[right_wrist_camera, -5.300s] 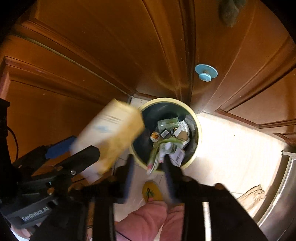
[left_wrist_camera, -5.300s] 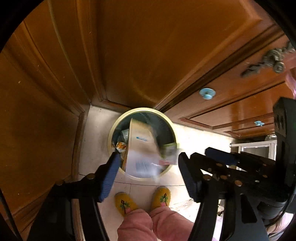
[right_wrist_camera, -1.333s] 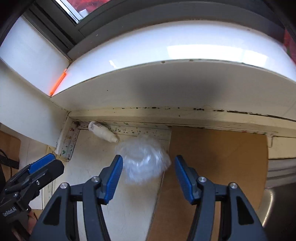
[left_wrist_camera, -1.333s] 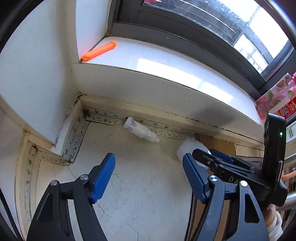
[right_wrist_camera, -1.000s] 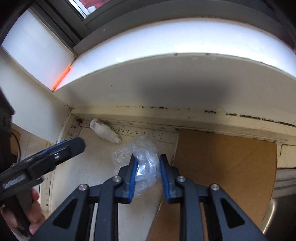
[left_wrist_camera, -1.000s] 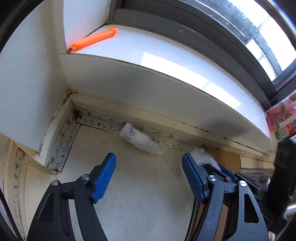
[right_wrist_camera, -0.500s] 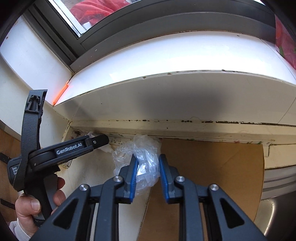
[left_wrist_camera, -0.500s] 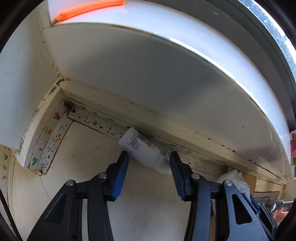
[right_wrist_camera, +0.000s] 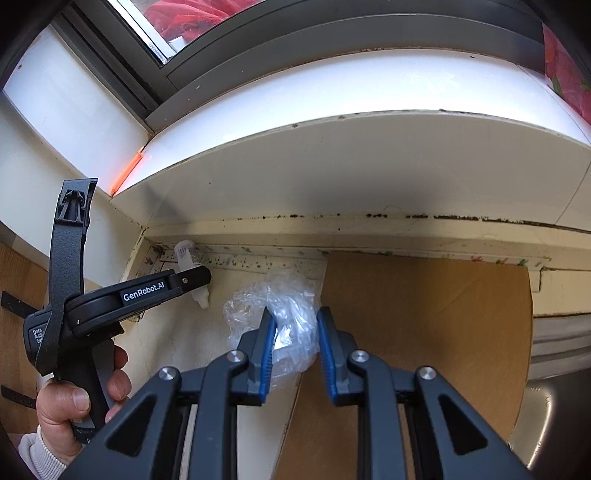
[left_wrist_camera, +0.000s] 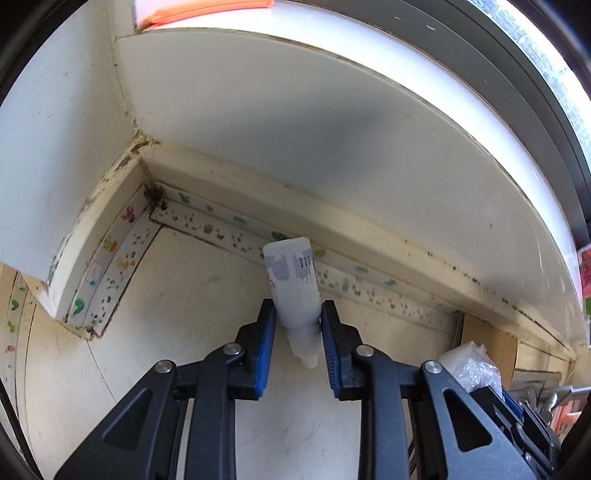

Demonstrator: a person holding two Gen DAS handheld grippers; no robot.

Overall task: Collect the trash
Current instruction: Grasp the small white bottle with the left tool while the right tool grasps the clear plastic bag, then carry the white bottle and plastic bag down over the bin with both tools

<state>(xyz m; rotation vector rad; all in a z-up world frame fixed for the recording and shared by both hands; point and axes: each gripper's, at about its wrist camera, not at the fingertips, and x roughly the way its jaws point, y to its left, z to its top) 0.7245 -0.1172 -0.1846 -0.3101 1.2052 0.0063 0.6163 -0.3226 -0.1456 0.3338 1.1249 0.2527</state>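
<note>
A small white plastic bottle (left_wrist_camera: 293, 286) with a purple label lies on the counter by the wall under the window sill. My left gripper (left_wrist_camera: 297, 317) is shut on the bottle near its neck, cap end toward the camera. It also shows in the right wrist view (right_wrist_camera: 186, 258), held by the left gripper (right_wrist_camera: 199, 280). My right gripper (right_wrist_camera: 293, 321) is shut on a crumpled clear plastic bag (right_wrist_camera: 258, 306), which sits at the edge of a brown board. The bag shows at the lower right of the left wrist view (left_wrist_camera: 467, 363).
A white window sill (right_wrist_camera: 369, 96) overhangs the counter corner. An orange clip (left_wrist_camera: 207, 6) lies on the sill at the left. A brown cardboard sheet (right_wrist_camera: 424, 332) covers the counter to the right. A steel sink edge (right_wrist_camera: 554, 424) is at the far right.
My left gripper moved in and closed on the white bottle, which turned to point at the camera. My right gripper stays shut on the plastic bag.
</note>
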